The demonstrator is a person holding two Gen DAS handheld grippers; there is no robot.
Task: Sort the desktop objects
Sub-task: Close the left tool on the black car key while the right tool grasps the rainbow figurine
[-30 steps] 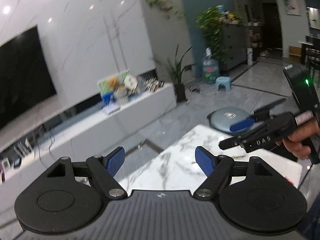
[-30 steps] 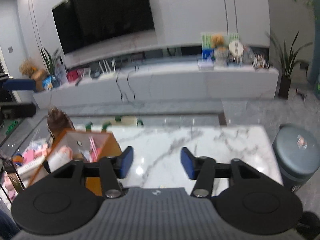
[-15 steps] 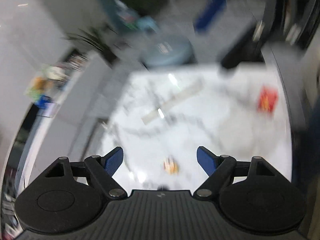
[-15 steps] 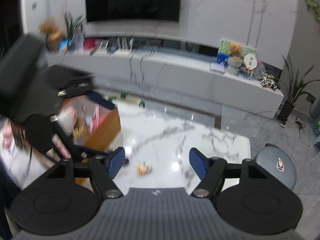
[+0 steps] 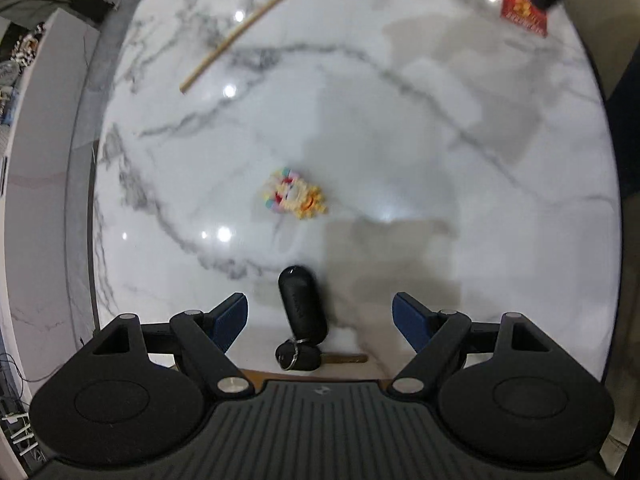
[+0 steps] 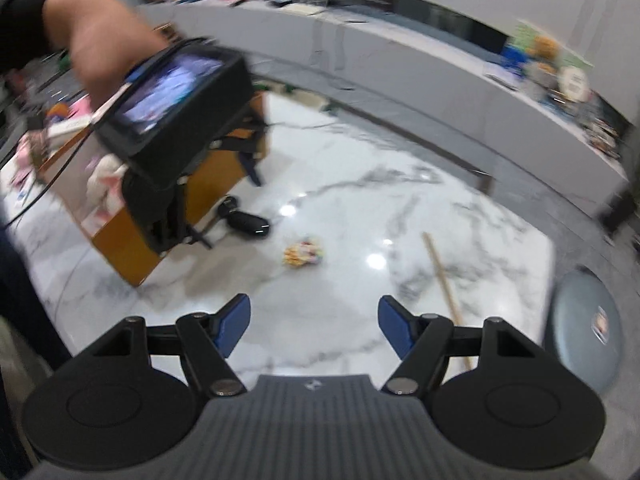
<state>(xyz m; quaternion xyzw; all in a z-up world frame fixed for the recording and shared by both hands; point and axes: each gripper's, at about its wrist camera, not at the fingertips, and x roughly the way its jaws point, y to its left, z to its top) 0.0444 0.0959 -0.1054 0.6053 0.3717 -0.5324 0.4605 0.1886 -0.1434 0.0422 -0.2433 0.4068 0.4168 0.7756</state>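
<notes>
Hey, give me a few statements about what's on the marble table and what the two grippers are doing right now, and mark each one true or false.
1. The left gripper is open, holding nothing. True.
2. The black key fob lies between its fingers' line of reach. True.
3. The wooden stick lies inside the orange box. False: it lies on the marble table.
4. The right gripper is shut on the colourful toy. False: it is open and the toy lies apart on the table.
5. A red packet lies near the table's far edge. True.
</notes>
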